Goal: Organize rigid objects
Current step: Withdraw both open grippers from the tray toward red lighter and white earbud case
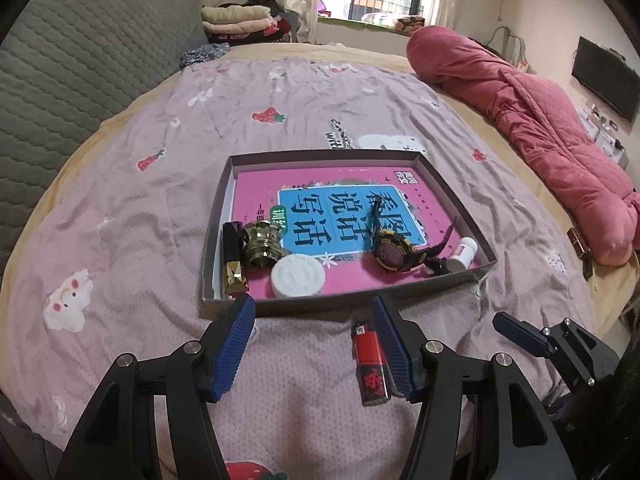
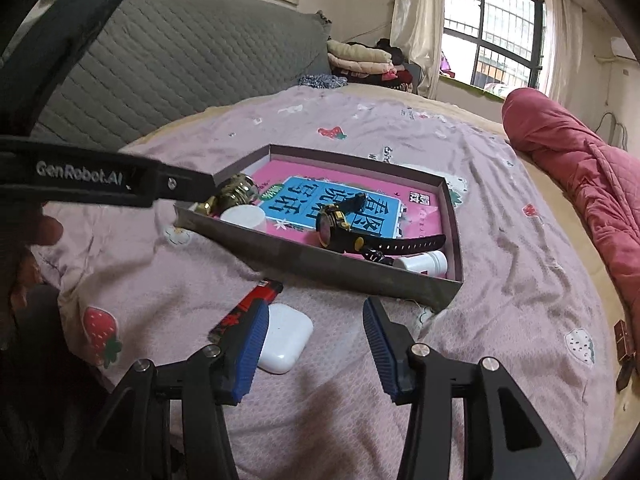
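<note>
A shallow cardboard box [image 1: 456, 192] sits on the bed [image 1: 168, 184], which is covered by a lilac sheet printed with strawberries. A pink workbook with a blue title panel [image 1: 344, 216] lines the bottom of the box. On it lie a black-and-gold faceted bottle [image 1: 233, 260] in the near left corner, a brass-coloured ribbed cap [image 1: 262, 246] just beside it, a white round lid [image 1: 298, 276] touching the front wall, a black-and-yellow wristwatch [image 1: 394, 254] toward the right, and a small white pill bottle [image 1: 462, 255] on its side in the near right corner. A rolled red quilt [image 1: 532, 120] lies along the far right edge of the bed, and folded clothes [image 1: 236, 18] are stacked near the grey quilted headboard [image 1: 88, 48].

The box's front wall stands between both grippers and the things inside. The left gripper [image 1: 314, 344] hangs released, nothing clamped; a red-and-black lighter [image 1: 370, 364] lies on the sheet between its fingers, close against the right-hand blue pad, whether touching is unclear. The right gripper [image 2: 312, 344] is likewise released and empty. A white earbud case [image 2: 286, 338] lies on the sheet at its left finger, partly hidden behind the pad, with the lighter just beyond it, both outside the box.
</note>
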Demonstrator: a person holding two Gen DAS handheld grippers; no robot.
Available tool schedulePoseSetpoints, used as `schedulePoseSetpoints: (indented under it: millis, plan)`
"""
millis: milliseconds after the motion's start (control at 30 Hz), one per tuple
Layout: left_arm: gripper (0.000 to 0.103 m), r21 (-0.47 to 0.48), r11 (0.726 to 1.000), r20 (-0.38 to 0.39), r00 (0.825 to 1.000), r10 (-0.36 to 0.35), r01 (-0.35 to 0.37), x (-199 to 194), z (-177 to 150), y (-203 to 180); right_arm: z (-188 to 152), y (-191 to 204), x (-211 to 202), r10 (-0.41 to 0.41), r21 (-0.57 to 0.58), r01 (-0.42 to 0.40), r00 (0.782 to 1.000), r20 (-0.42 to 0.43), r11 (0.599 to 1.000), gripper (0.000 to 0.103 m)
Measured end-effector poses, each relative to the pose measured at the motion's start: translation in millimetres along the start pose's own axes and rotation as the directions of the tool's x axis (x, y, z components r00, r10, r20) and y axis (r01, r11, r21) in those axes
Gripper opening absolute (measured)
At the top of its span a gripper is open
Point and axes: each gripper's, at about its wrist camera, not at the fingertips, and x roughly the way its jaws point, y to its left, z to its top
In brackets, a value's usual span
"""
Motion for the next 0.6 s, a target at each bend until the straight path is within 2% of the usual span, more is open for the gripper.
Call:
schedulePoseSetpoints:
  millis: [333, 600]
  plan:
    - [0.063, 0.007, 1.000, -0.040, 0.999, -0.013, 0.013, 0.2, -13.7, -2.3, -8.5, -4.9, -5.5, 0.021, 0.069, -0.019, 0.999, -0.028, 0.997, 0.049]
    - [0.063, 0.024, 0.999, -0.072, 0.997, -0.025, 0.027, 5.3, -23.5, -5.7, -16.8, 0.0, -4.6, 0.029, 0.058, -0.025, 0.998, -0.064, 0.998, 0.049]
